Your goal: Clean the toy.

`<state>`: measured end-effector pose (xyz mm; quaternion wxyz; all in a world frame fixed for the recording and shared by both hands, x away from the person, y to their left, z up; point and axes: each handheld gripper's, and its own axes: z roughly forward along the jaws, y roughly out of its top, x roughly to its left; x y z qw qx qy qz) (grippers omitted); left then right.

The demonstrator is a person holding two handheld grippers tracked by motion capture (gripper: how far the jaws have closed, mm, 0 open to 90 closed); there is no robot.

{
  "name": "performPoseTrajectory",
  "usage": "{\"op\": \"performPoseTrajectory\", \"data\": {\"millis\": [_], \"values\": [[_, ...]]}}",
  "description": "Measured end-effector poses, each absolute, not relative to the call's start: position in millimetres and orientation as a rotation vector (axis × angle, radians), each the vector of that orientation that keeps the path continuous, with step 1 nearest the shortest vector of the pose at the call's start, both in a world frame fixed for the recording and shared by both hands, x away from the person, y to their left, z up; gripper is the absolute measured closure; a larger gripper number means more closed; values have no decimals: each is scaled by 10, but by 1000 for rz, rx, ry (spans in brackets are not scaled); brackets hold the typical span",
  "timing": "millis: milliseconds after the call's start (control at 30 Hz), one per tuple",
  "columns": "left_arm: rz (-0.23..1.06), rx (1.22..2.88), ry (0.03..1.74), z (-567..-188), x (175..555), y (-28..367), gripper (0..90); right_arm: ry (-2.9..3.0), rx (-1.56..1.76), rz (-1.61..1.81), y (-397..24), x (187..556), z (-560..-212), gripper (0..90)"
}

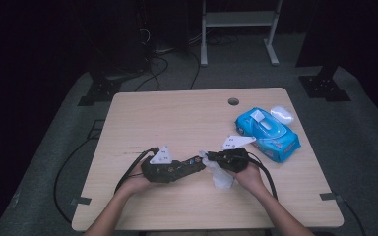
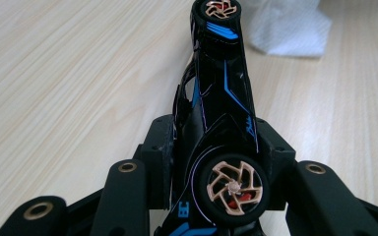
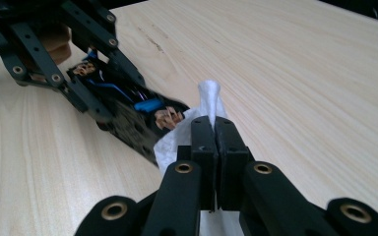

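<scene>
My left gripper [image 1: 184,167] [image 2: 219,147] is shut on a black toy car [image 1: 195,161] [image 2: 224,98] with blue stripes and copper wheels, its jaws pressing on both sides near one wheel. The car's other end points toward a white wipe [image 1: 221,177] [image 2: 288,27]. My right gripper [image 1: 214,158] [image 3: 215,132] is shut on that wipe [image 3: 210,96], whose tip pokes up between the closed jaws. In the right gripper view the wipe touches the car [image 3: 128,105] held in the left gripper [image 3: 120,97]. Both grippers meet near the front middle of the wooden table [image 1: 177,113].
A blue pack of wet wipes [image 1: 268,130] lies at the right of the table, with a small white object [image 1: 282,114] behind it. A round cable hole [image 1: 233,102] sits near the far edge. Cables trail from both grippers toward the front edge.
</scene>
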<state>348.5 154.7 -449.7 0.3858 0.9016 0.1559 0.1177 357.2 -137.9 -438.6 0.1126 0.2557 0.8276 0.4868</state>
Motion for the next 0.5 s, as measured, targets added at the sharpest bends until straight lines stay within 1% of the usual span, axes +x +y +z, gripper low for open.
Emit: {"op": "performPoseTrajectory", "data": {"millis": [33,100,133,233,333,367,500], "values": [[301,2305,395,-4486,3485,1550,566,2427,754,1434,-1380,3578,-4396,876],[304,2328,411,-4445,3502,1516,435,2424,742,1459,-1360,3578,-4398,876],[304,2328,411,-4445,3502,1516,400,2424,742,1459,-1360,3578,-4398,876],[298,2351,386,-4357,3549,1379,393,2439,727,1473,-1305,3580,-4423,876],[273,2356,378,-4332,3587,1298,380,2439,743,1476,-1333,3600,-4445,876],[252,2374,374,-4331,3624,1205,379,2432,759,1484,-1369,3605,-4451,876],[219,2418,362,-4330,3700,1051,400,2426,768,1486,-1420,3603,-4466,876]]}}
